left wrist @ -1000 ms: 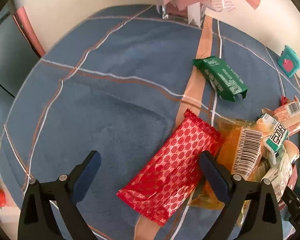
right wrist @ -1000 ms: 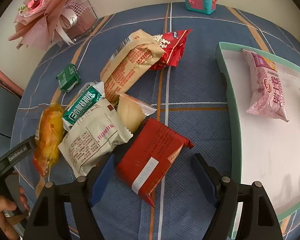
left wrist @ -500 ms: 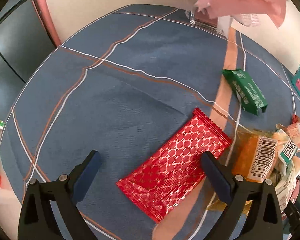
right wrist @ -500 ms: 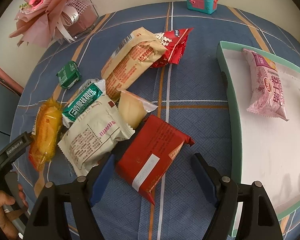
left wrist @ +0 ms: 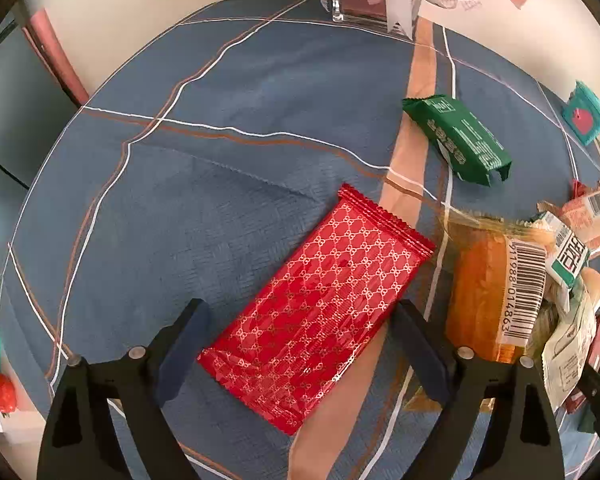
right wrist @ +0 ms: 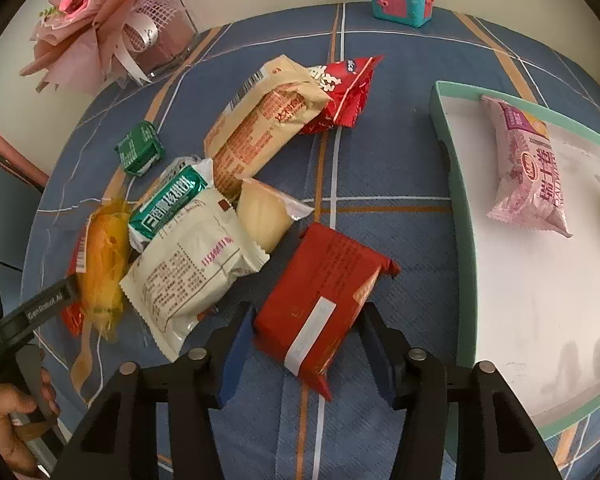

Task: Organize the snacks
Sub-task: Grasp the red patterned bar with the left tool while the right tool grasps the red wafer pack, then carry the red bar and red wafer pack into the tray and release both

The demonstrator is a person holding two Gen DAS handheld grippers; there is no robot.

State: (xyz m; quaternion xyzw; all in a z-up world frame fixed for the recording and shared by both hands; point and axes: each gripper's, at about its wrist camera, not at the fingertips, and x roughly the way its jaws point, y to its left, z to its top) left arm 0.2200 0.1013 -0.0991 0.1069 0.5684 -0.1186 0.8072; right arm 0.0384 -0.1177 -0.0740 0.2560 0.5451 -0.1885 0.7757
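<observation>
The blue plaid tablecloth (right wrist: 380, 152) covers the whole table; at its right lies the white tray (right wrist: 456, 184) with a mint rim, a pink snack pack (right wrist: 530, 172) already in it near the far edge; to the left of the tray the loose pile spreads, the beige long pack (right wrist: 260, 124) and the cream pack (right wrist: 188, 268) the biggest in it. My right gripper (right wrist: 306, 346) points steeply down over the dark red pack (right wrist: 320, 300), which lies at the near edge of the pile, just left of the tray; its long axis runs from near-left to far-right, tilted a little across my fingers, so the pads bear on its two long sides. The jaws are closing with the pack's near end between them; both pads look at or almost at the wrapper, though I cannot tell whether they are pressing yet. My left gripper (left wrist: 300, 348) stands wide, its jaws also closing, around the near end of the red patterned wafer pack (left wrist: 320, 308), which lies diagonally, near-left to far-right, on bare cloth left of the orange pack (left wrist: 496, 296); its left pad is apart from the wrapper, its right pad just beside the edge. My right hand is the nearer to the tray, so I judge the dark red pack should go first; smallest of all, the green pack (left wrist: 460, 144) sits far off alone.
</observation>
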